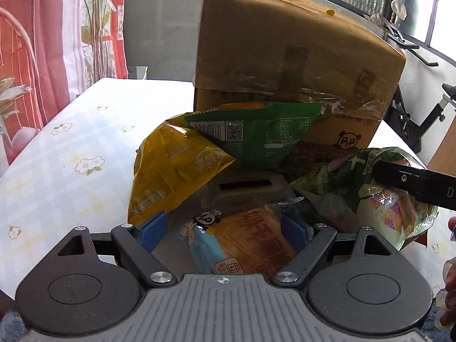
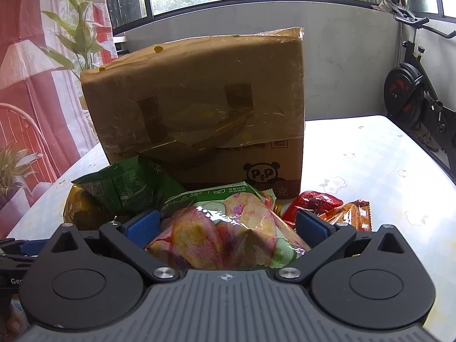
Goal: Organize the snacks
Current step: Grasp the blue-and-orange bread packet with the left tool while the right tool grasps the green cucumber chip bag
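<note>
A heap of snack bags lies in front of a taped cardboard box (image 1: 285, 57) (image 2: 199, 108) standing on the table. My left gripper (image 1: 223, 232) is open, its blue pads on either side of an orange packet (image 1: 245, 245) with a panda chef print, not pressing it. Just beyond are a yellow bag (image 1: 176, 168) and a green bag (image 1: 256, 139) (image 2: 128, 188). My right gripper (image 2: 226, 225) is open over a multicoloured vegetable-crisp bag (image 2: 222, 230) (image 1: 370, 199), which fills most of the gap between the pads. One of its fingers (image 1: 413, 183) shows black above that bag.
Red packet (image 2: 313, 202) and orange packets (image 2: 353, 213) lie right of the crisp bag. The table's flowered cloth (image 1: 71, 156) (image 2: 370, 165) is bare on both sides. A curtain and plant stand left, an exercise bike (image 2: 413, 99) right. A hand (image 1: 450, 285) shows at the edge.
</note>
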